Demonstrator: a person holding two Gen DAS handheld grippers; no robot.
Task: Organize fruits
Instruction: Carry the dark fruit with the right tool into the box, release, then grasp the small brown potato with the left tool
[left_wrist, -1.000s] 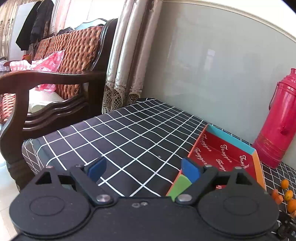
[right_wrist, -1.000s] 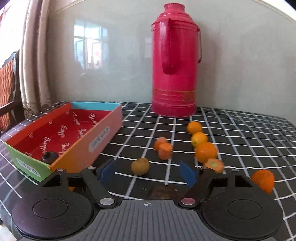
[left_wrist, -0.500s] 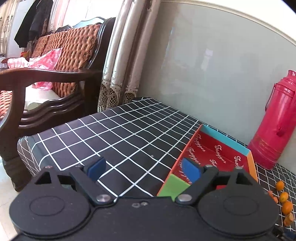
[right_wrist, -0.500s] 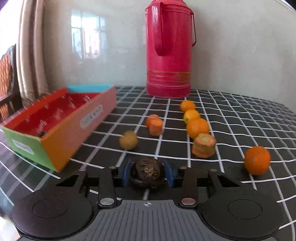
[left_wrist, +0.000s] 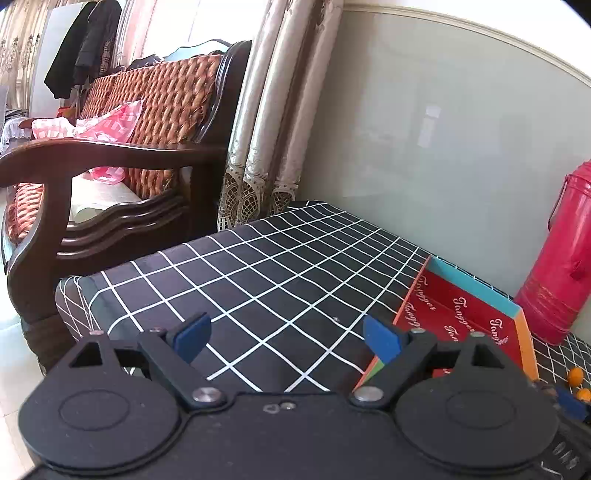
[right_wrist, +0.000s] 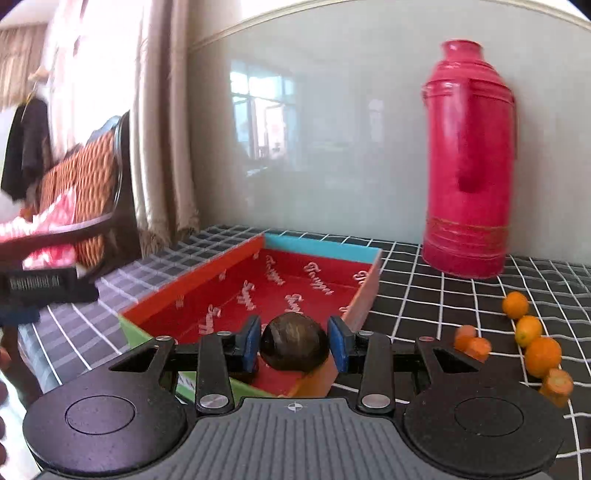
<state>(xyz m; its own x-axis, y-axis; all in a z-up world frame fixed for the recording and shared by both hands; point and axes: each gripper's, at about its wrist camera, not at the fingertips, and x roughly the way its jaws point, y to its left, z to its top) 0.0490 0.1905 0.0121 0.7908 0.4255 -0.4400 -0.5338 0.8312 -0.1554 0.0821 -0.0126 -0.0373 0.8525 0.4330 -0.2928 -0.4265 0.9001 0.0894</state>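
The checked tablecloth (right_wrist: 443, 295) is black with white lines. On it, right of the box, stands a tall red thermos (right_wrist: 469, 162). The box (right_wrist: 321, 251) itself is a shallow cardboard tray with a red printed floor and orange, blue and green walls; any contents are hidden behind the gripper. The left gripper (left_wrist: 286, 338) hovers left of the box, jaws wide apart with nothing between them. The right gripper (right_wrist: 294, 345) is clamped on a round dark brown fruit (right_wrist: 294, 345), glossy and smooth, held above the box's near end. Right of the box lie 3 small oranges (right_wrist: 543, 352) and 2 carrot chunks (right_wrist: 476, 345).
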